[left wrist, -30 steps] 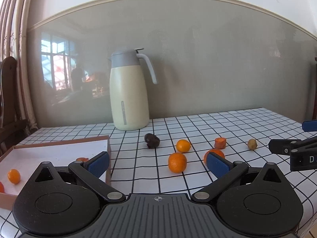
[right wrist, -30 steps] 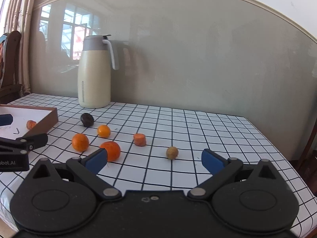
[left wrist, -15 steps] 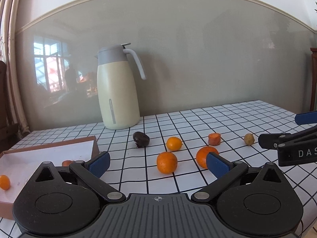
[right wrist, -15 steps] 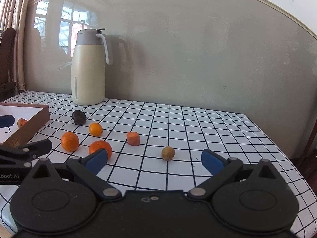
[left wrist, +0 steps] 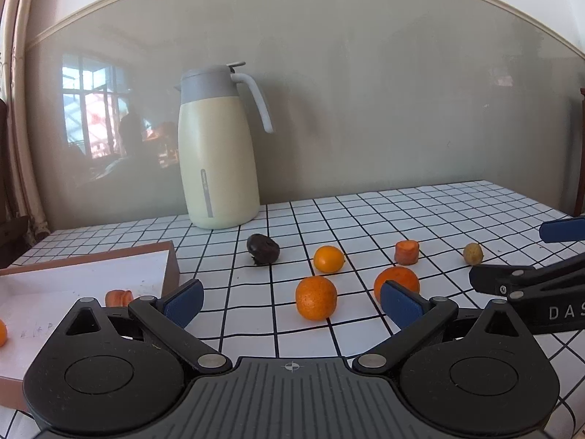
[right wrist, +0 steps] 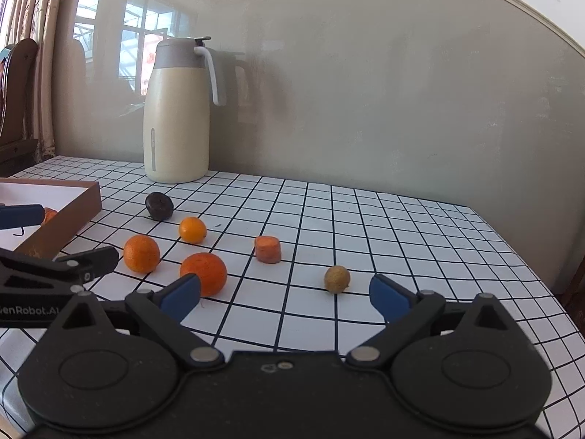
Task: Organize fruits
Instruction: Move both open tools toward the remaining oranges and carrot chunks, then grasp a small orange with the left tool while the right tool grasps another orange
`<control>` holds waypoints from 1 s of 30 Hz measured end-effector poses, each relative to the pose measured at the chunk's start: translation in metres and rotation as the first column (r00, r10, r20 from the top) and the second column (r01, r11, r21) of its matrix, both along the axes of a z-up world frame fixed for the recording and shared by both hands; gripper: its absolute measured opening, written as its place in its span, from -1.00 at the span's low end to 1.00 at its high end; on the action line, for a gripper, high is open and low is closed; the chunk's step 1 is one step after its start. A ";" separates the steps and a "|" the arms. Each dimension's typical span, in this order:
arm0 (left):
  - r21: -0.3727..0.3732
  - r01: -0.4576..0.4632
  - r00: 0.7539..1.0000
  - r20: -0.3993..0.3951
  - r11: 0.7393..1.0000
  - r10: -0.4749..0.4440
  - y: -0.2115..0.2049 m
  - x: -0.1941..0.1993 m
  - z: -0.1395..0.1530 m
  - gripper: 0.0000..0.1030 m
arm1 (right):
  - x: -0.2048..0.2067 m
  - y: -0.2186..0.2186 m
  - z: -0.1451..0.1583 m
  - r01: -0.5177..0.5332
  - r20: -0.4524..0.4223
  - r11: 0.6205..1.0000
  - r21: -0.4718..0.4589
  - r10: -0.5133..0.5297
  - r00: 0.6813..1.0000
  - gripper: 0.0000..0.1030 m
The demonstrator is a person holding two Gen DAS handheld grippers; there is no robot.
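Note:
On the checked tablecloth lie a near orange (left wrist: 316, 297) (right wrist: 141, 253), a larger orange (left wrist: 396, 281) (right wrist: 203, 273), a small orange (left wrist: 328, 259) (right wrist: 192, 229), a dark fruit (left wrist: 262, 249) (right wrist: 159, 206), a carrot piece (left wrist: 406, 252) (right wrist: 268, 249) and a small brownish fruit (left wrist: 473, 253) (right wrist: 336, 278). A brown box with a white floor (left wrist: 84, 274) (right wrist: 78, 197) at the left holds a carrot piece (left wrist: 117, 297) and a small orange (left wrist: 2, 332). My left gripper (left wrist: 290, 301) is open, just short of the near orange. My right gripper (right wrist: 285, 292) is open, between the larger orange and the brownish fruit.
A cream thermos jug (left wrist: 217, 150) (right wrist: 177, 113) stands at the back by the grey wall. The table's right edge (right wrist: 530, 278) drops off near a wooden chair. Curtains and another chair are at the far left.
Both grippers have moved forward and lower toward the fruit; the left view has swung right, away from the box. Both stay open and empty.

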State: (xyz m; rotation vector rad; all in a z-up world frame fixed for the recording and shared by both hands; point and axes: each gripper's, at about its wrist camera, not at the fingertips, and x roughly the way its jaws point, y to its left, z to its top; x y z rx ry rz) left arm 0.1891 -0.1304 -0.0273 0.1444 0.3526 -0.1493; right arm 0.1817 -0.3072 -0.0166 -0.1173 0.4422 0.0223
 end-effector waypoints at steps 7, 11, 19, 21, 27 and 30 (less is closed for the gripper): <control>0.000 -0.004 1.000 -0.016 1.000 0.004 -0.001 0.008 -0.004 0.98 | 0.009 -0.002 -0.005 0.009 -0.009 1.000 -0.017 -0.009 1.000 0.78; 0.005 -0.009 1.000 -0.028 1.000 0.009 -0.002 0.014 -0.006 0.98 | 0.009 -0.001 -0.004 -0.011 -0.007 1.000 -0.001 0.011 1.000 0.73; -0.001 -0.013 0.998 -0.064 1.000 0.013 0.002 0.024 -0.013 0.83 | 0.017 0.012 -0.015 -0.057 -0.032 0.998 -0.012 0.057 0.998 0.68; -0.013 -0.005 0.997 -0.080 1.000 0.004 0.002 0.028 -0.015 0.78 | 0.020 0.013 -0.018 -0.083 -0.058 0.997 0.003 0.083 0.995 0.52; -0.030 -0.003 0.991 -0.137 1.000 -0.001 0.000 0.045 -0.019 0.56 | 0.033 0.024 -0.022 -0.138 -0.092 0.990 0.018 0.140 0.986 0.28; -0.042 0.001 0.985 -0.171 0.999 -0.008 -0.001 0.054 -0.022 0.51 | 0.040 0.029 -0.024 -0.158 -0.112 0.987 0.029 0.160 0.981 0.22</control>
